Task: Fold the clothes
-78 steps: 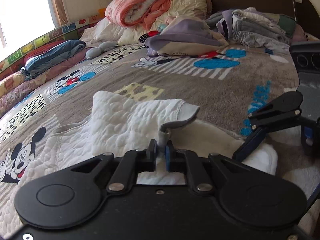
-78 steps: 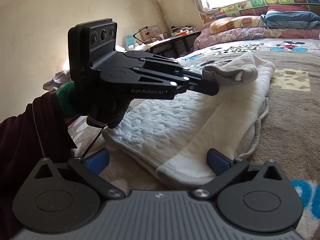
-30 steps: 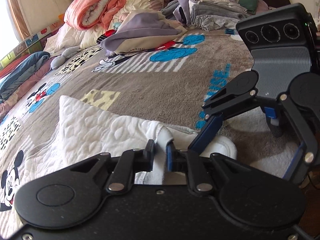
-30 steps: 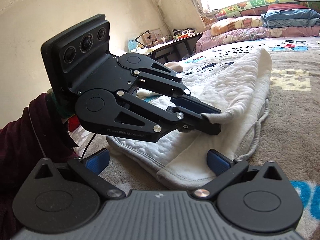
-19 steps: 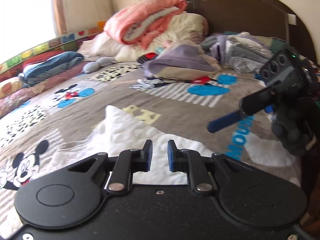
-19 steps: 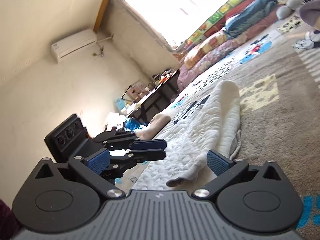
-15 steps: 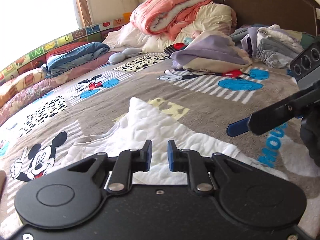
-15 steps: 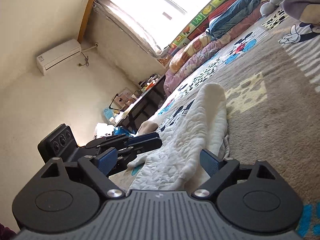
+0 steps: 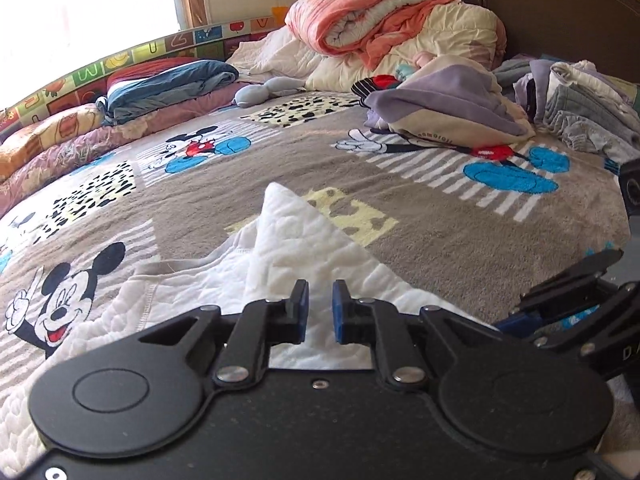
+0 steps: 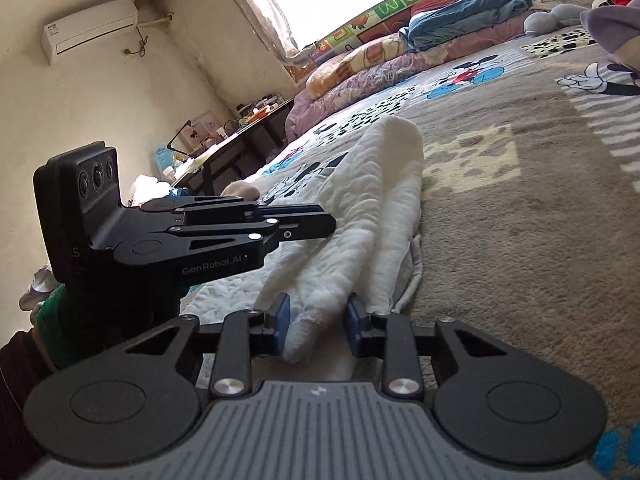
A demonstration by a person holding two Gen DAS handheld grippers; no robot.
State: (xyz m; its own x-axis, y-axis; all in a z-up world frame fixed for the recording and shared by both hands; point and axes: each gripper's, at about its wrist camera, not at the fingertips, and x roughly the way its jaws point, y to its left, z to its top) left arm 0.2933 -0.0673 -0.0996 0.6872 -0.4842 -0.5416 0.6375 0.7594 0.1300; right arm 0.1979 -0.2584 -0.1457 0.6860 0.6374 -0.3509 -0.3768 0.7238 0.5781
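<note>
A white quilted garment (image 9: 304, 248) lies partly folded on the Mickey Mouse blanket (image 9: 440, 240), one corner pointing away from me. My left gripper (image 9: 320, 308) hovers over its near part, jaws almost together with a thin gap and nothing between them. In the right wrist view the garment (image 10: 384, 184) forms a long rolled fold, and my right gripper (image 10: 318, 322) is shut on its near end. The left gripper (image 10: 320, 222) hangs just above the cloth to the left, held by a person's hand. The right gripper (image 9: 516, 320) shows at the left wrist view's right edge.
A heap of unfolded clothes (image 9: 440, 104) and a grey folded stack (image 9: 580, 100) sit by the dark headboard (image 9: 540, 0). A rolled orange quilt (image 9: 380, 4) and blue bedding (image 9: 168, 84) line the far side. A cluttered desk (image 10: 240, 136) stands beyond the bed's edge.
My left gripper let go of the garment's fold and rose off it. My right gripper went from wide open to shut on the garment's near end.
</note>
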